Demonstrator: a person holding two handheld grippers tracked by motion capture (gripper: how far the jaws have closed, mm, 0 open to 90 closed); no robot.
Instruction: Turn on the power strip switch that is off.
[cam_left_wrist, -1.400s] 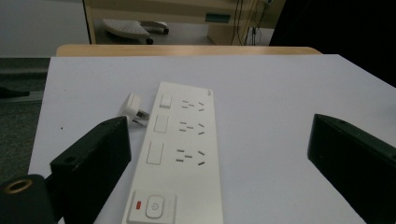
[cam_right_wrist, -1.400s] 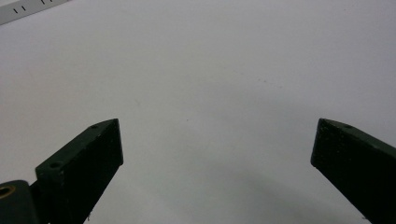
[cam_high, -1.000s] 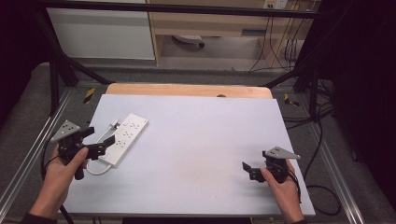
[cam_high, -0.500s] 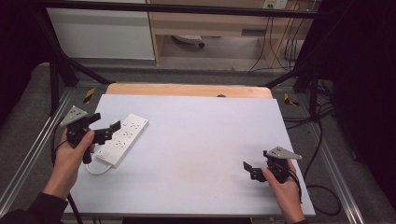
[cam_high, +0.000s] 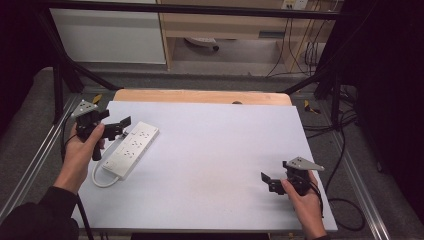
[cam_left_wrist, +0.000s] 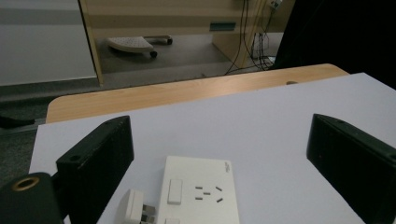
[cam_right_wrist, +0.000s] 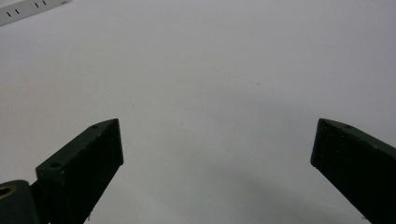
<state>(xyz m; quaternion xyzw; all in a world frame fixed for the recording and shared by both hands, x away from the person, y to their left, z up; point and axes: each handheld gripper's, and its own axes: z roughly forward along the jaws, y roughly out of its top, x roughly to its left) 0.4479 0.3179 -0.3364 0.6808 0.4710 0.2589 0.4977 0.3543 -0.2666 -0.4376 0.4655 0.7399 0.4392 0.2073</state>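
Lying flat: white power strip (cam_high: 131, 149), plug (cam_left_wrist: 135, 208) alongside.

Def a lab or some kind of recording setup imo, not a home. The desk (cam_high: 210, 95) is a wood top w/ a plain white sheet (cam_high: 215, 165) laid over it, boxed in by a black metal frame (cam_high: 60, 75) w/ alu rails (cam_high: 35, 155) along both sides. Loads of cables (cam_high: 305, 50) hang down at the back right and more trail across the grey carpet (cam_high: 350, 150). Behind it there's a white cabinet (cam_high: 107, 37) and a wooden unit (cam_high: 225, 25) w/ a chair base (cam_high: 200, 44) poking out under it. Dark all round, light on the desk only.
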